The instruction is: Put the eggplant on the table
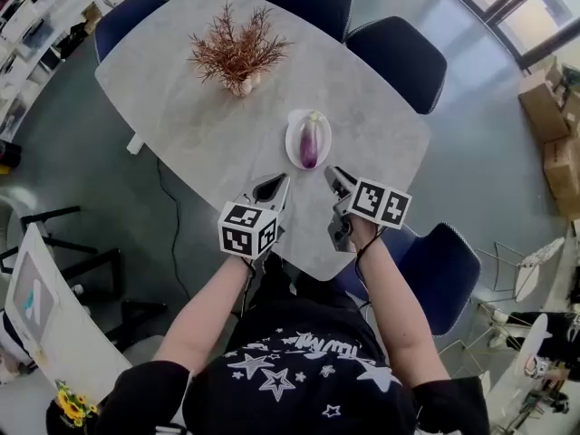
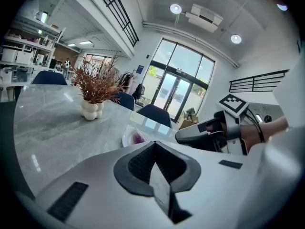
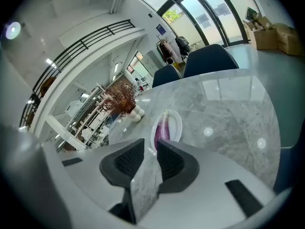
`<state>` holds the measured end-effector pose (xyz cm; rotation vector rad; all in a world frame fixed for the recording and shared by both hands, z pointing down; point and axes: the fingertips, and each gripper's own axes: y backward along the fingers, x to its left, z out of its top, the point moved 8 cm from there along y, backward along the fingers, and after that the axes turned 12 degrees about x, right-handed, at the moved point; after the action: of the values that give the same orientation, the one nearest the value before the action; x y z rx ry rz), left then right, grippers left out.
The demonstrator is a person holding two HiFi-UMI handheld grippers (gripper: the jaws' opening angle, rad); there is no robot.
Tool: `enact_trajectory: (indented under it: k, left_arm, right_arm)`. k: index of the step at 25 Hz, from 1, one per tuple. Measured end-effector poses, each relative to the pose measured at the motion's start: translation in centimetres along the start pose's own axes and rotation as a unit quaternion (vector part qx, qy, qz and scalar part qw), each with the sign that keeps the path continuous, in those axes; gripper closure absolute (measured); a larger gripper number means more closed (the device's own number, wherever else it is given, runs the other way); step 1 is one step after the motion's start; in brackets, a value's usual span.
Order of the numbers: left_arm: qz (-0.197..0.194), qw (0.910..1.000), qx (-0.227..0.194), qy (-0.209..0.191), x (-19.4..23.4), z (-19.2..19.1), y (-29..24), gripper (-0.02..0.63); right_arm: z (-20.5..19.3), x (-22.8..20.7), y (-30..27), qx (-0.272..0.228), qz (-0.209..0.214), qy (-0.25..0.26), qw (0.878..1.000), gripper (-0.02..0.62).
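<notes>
A purple eggplant (image 1: 310, 140) lies on a white plate (image 1: 294, 145) near the right end of the grey marble table (image 1: 208, 134). Both grippers hover over the table's near edge, just short of the plate. My left gripper (image 1: 283, 180) points at the plate's near left side, its tips meeting with nothing held. My right gripper (image 1: 332, 171) sits at the plate's near right side, a narrow gap between its pads, empty. In the left gripper view the eggplant (image 2: 138, 138) peeks over the left gripper (image 2: 153, 143). In the right gripper view the eggplant (image 3: 163, 128) lies just beyond the right gripper (image 3: 151, 141).
A white vase of dried reddish twigs (image 1: 238, 57) stands mid-table, far left of the plate. Dark blue chairs (image 1: 399, 57) ring the table; one (image 1: 444, 275) is close on my right. Cardboard boxes (image 1: 544, 107) stack at the far right.
</notes>
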<state>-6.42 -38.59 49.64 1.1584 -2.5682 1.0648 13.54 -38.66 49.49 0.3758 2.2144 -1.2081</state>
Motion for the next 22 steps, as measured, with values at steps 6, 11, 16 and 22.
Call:
enact_trajectory:
  k: [6,11,16,22]
  left_arm:
    - [0.013,0.9998,-0.011,0.003,-2.4,-0.7,1.2,0.598]
    - [0.031,0.9993,-0.018,0.007,-5.0,-2.0,2.7,0.598]
    - [0.049,0.9982,-0.033,0.004,-8.5,-3.1,4.2,0.598]
    - [0.072,0.9964,-0.044,-0.002,-13.4,-5.8,6.1,0.598]
  right_arm:
    - [-0.6,0.4,2.0,-0.002,0.012,0.016,1.000,0.508]
    - [-1.6,0.9,4.4,-0.006,0.029,0.027,0.999,0.543]
    - [-3.9,0.7,7.3,-0.003,0.050,0.043,0.998,0.543]
    - [-7.4,-1.0,11.0,-0.008,0.068,0.036,0.997,0.577]
